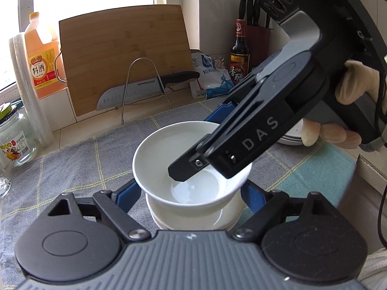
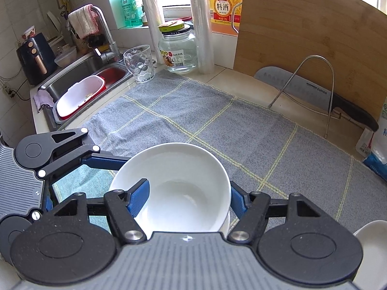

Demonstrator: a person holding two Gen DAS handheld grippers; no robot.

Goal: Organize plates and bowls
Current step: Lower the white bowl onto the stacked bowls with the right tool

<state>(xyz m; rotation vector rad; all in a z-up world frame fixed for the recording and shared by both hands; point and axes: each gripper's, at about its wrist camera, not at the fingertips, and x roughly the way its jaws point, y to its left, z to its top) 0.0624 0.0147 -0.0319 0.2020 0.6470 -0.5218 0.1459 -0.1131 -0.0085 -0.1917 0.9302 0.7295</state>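
Two white bowls are nested over the grey checked cloth (image 1: pixel 72 169). The upper bowl (image 1: pixel 169 149) (image 2: pixel 183 169) sits tilted in the lower bowl (image 1: pixel 193 217) (image 2: pixel 227 222). My right gripper (image 1: pixel 200 145) (image 2: pixel 188 200) is shut on the upper bowl, with one finger (image 2: pixel 140 198) inside it and the other outside the wall. My left gripper (image 1: pixel 191 193) flanks the lower bowl, and its blue fingers (image 1: pixel 128 193) seem to press on both sides. Those fingertips are hidden under the upper bowl. A gloved hand (image 1: pixel 358 84) holds the right gripper.
White plates (image 1: pixel 290 140) are stacked at the right, with a white dish (image 2: pixel 370 246) close by. Behind stand a bamboo cutting board (image 1: pixel 125 55), a knife (image 1: pixel 145 89) on a wire rack, bottles and a salt bag. A glass (image 2: pixel 140 62), a jar (image 2: pixel 177 50) and the sink (image 2: pixel 79 72) lie to the left.
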